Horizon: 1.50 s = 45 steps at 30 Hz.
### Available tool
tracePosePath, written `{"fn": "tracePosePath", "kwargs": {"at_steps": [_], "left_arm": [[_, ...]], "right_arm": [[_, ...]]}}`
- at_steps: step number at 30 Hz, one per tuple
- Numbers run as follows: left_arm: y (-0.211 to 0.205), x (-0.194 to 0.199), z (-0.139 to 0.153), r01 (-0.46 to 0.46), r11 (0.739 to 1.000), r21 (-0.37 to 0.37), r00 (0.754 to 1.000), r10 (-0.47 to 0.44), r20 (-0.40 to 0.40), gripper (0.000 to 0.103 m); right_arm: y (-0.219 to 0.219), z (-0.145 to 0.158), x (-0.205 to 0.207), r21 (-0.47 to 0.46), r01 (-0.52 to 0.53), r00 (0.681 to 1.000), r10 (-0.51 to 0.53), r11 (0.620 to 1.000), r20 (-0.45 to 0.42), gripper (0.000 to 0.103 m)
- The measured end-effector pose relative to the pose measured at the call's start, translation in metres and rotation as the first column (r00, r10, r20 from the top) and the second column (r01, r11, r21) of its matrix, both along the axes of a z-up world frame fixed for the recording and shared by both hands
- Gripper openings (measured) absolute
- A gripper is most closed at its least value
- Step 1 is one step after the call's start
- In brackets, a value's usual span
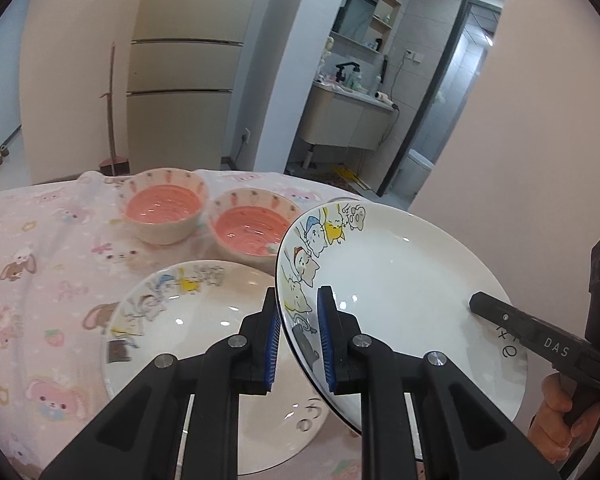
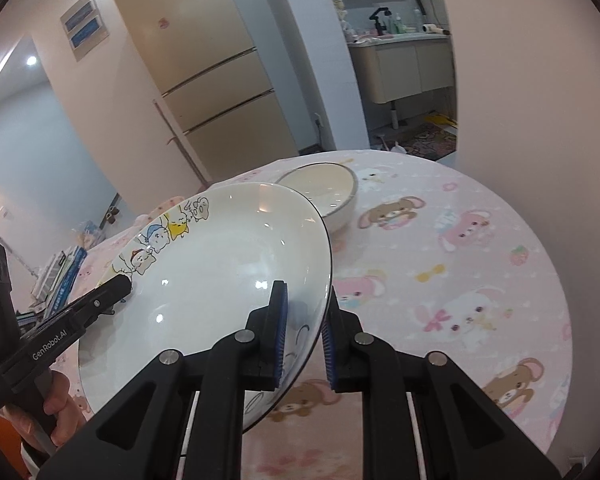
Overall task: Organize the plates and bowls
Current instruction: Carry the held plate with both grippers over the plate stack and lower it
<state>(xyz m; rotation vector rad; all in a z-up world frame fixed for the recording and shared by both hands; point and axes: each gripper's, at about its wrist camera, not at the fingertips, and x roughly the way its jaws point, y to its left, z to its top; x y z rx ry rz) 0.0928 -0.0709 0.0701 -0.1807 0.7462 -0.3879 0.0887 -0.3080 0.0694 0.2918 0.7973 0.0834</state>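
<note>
A cartoon-printed plate (image 1: 400,280) hangs tilted above the tabletop (image 2: 460,260), held at opposite edges by both tools. The left gripper (image 1: 298,340) has its jaws clenched on the plate's near-left rim, one blue pad on the face and one behind. The right gripper (image 2: 304,340) grasps the rim on the other side the same way, its jaws straddling the edge. Neither set of jaws is released.

Below and to the left of the left jaws, a second plate (image 1: 204,340) with the same print lies flat on the pink cloth. Ahead of those jaws, beyond the flat plate, stand two pink bowls (image 1: 164,208) close together; whether their rims touch is hard to say from this angle. Ahead of the right jaws, partly hidden behind the raised plate, sits a white bowl (image 2: 324,192).

The likely aim is to stack the held plate on the flat one. The main danger is the double hold: if the two hands drift apart or twist at different rates, the glazed rim could slide out of one pair of pads and the plate would swing or drop onto the crockery beneath. The tilt adds risk, since a steep descent would bring the low edge down first and could chip either plate. Swinging wide ahead of the right jaws could also knock the white bowl.
</note>
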Motion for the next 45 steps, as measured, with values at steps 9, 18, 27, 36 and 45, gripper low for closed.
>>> {"fn": "tracePosePath", "kwargs": {"at_steps": [9, 18, 27, 36, 45], "left_arm": [[0.070, -0.014, 0.009, -0.106, 0.994, -0.016, 0.994, 0.107, 0.039, 0.019], [0.115, -0.020, -0.008, -0.174, 0.985, -0.010, 0.983, 0.175, 0.048, 0.019], [0.129, -0.013, -0.039, -0.211, 0.977, -0.031, 0.977, 0.212, 0.019, 0.019], [0.125, -0.007, -0.062, -0.198, 0.980, -0.024, 0.980, 0.198, 0.003, 0.019], [0.124, -0.012, -0.070, -0.193, 0.981, -0.008, 0.981, 0.193, 0.015, 0.019]], "right_arm": [[0.067, 0.003, 0.013, -0.011, -0.114, 0.993, 0.114, 0.993, 0.004, 0.017], [0.108, -0.016, 0.029, 0.030, -0.190, 0.981, 0.191, 0.981, -0.024, 0.017], [0.122, -0.047, 0.044, 0.036, -0.213, 0.976, 0.214, 0.976, -0.047, 0.018], [0.118, -0.060, 0.047, 0.017, -0.220, 0.974, 0.220, 0.975, -0.046, 0.018], [0.122, -0.064, 0.042, -0.015, -0.230, 0.973, 0.229, 0.973, -0.027, 0.018]]}}
